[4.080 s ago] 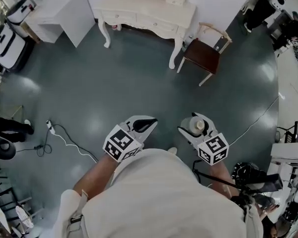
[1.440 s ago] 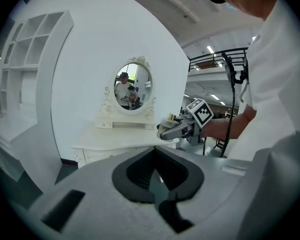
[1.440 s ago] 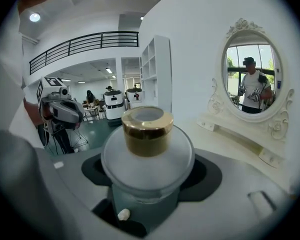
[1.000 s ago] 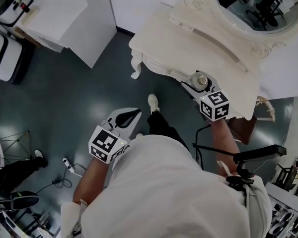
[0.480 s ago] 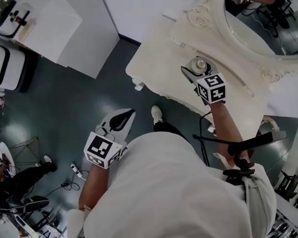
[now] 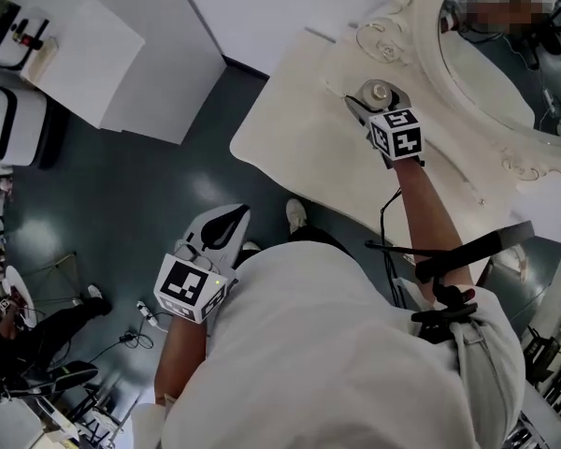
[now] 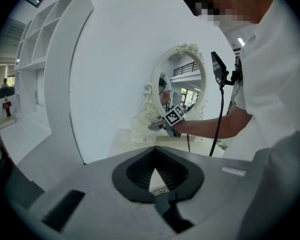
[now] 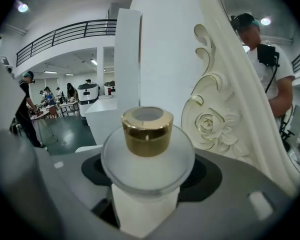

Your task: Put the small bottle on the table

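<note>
holding the small bottle [image 8: 147, 149] in our right gripper [image 6: 375, 95], we have it upright over the cream table [image 6: 285, 134], close to the carved foot of the oval mirror [image 6: 421, 36]. the right jaws stand wide, their pads pressed on the bottle's frosted white body from both sides, its gold cap [image 8: 147, 130] standing up clear of them. whether its base touches the table top we cannot tell. in the right gripper view the mirror's scrolled frame with a rose [image 8: 210, 126] sits just right of the bottle. our left gripper [image 6: 234, 218] hangs well apart over the dark floor [image 6: 150, 204] beside us, jaws closed tip to tip with nothing between them.
</note>
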Demonstrator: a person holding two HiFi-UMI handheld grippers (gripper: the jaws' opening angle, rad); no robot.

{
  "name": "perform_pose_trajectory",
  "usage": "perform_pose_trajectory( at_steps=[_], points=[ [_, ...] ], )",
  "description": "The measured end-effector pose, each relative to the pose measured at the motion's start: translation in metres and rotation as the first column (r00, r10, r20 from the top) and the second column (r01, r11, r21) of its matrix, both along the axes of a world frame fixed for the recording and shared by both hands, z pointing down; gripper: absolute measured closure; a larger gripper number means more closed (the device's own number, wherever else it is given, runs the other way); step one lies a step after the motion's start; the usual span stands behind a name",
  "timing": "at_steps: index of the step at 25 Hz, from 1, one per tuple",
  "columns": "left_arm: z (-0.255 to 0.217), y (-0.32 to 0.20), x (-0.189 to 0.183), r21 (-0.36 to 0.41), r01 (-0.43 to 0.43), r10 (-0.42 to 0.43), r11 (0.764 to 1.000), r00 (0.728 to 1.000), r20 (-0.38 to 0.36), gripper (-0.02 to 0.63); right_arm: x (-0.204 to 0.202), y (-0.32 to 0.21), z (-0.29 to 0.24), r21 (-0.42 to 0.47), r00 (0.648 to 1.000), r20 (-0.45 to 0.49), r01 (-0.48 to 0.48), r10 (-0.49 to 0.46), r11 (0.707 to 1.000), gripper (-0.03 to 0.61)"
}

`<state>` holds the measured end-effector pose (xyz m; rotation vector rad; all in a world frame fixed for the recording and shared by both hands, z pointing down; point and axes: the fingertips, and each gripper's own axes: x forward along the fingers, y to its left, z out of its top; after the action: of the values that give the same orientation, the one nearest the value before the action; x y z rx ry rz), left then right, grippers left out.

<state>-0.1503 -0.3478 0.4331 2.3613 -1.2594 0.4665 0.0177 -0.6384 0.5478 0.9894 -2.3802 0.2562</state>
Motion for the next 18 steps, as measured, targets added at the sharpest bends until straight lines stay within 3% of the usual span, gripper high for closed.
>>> perform_pose_trajectory(
  at_steps=[18],
  points=[
    [0.000,-0.037,-0.031,-0.025,0.086,-0.085,0.996,0.995,0.056,0.611,-0.004,-0.090,0.050,-0.023,0.997,-0.042,-0.069,0.068,0.997,0.241]
  ],
)
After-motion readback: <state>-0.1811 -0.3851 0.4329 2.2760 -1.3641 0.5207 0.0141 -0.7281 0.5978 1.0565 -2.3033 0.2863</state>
